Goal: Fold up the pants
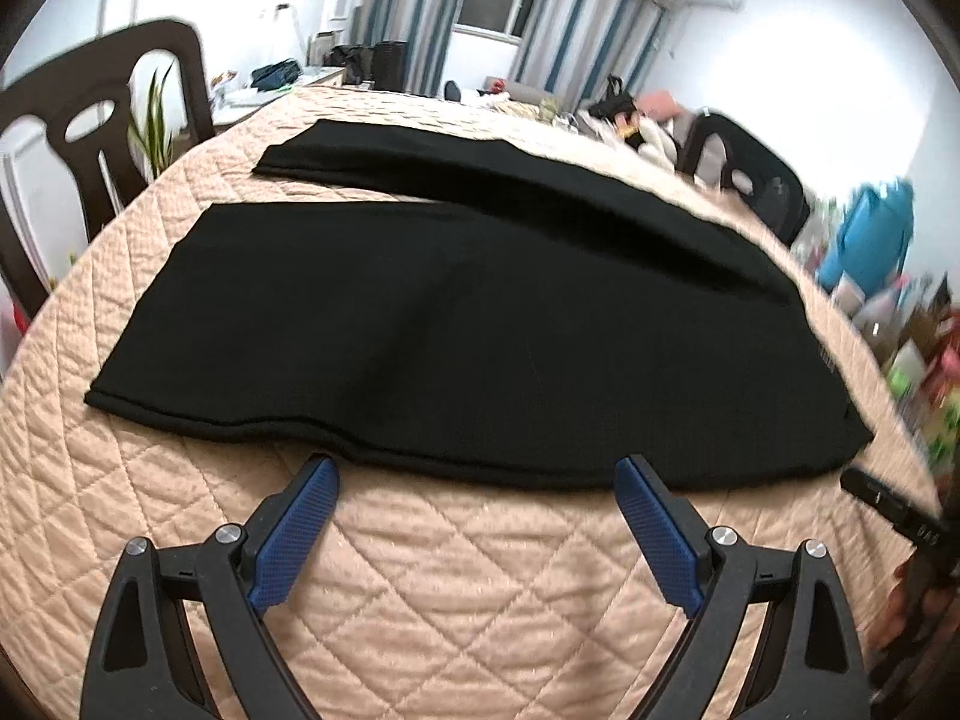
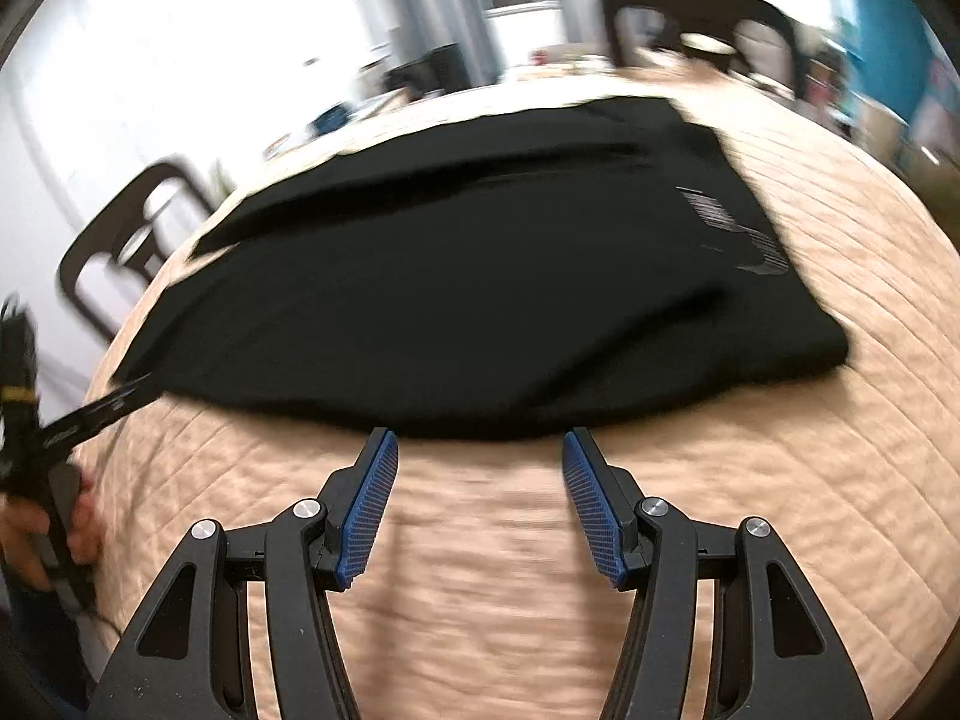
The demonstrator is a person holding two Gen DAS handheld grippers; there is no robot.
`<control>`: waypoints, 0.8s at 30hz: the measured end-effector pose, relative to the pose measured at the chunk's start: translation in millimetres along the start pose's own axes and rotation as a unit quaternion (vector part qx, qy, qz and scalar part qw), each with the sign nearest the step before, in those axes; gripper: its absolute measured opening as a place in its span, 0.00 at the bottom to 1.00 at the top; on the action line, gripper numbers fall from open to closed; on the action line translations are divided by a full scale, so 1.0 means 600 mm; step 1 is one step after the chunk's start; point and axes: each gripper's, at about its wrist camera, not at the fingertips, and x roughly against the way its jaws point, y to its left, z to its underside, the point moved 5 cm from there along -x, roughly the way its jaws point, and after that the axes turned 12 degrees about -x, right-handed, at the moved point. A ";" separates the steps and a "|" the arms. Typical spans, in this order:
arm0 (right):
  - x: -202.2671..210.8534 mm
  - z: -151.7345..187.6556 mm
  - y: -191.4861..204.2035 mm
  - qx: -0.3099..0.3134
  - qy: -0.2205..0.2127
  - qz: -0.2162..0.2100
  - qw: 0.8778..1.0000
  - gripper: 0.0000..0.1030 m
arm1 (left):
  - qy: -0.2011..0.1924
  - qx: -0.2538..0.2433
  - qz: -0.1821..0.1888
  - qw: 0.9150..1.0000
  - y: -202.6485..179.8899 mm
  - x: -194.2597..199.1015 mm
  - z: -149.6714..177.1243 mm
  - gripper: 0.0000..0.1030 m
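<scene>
black pants (image 1: 456, 324) lie flat on the quilted surface (image 1: 456, 588), legs split apart, ready for a leg-over-leg fold. left gripper (image 1: 477, 477) wide, empty, at the near hem; right gripper (image 2: 478, 450) wide, empty, at the near edge, likely pre-grasp.

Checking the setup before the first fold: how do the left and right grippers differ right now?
The left gripper is spread wider than the right gripper. The left's view is sharp; the right's is blurred. Both are open, empty, at the near edge of the black pants.
</scene>
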 end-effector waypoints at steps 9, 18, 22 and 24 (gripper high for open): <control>0.007 -0.061 -0.090 -0.132 -0.037 -0.025 0.990 0.56 | -0.022 0.047 -0.001 0.999 0.023 -0.013 -0.022 0.85; 0.008 -0.078 -0.114 -0.241 -0.084 -0.074 0.964 0.52 | -0.035 0.109 -0.013 0.993 0.077 -0.022 -0.035 0.41; 0.007 -0.065 -0.136 -0.281 -0.082 -0.059 0.955 0.36 | -0.035 0.122 -0.021 0.992 0.090 -0.024 -0.033 0.23; 0.003 -0.069 -0.139 -0.280 -0.079 -0.044 0.956 0.23 | -0.034 0.123 -0.029 0.991 0.093 -0.025 -0.034 0.16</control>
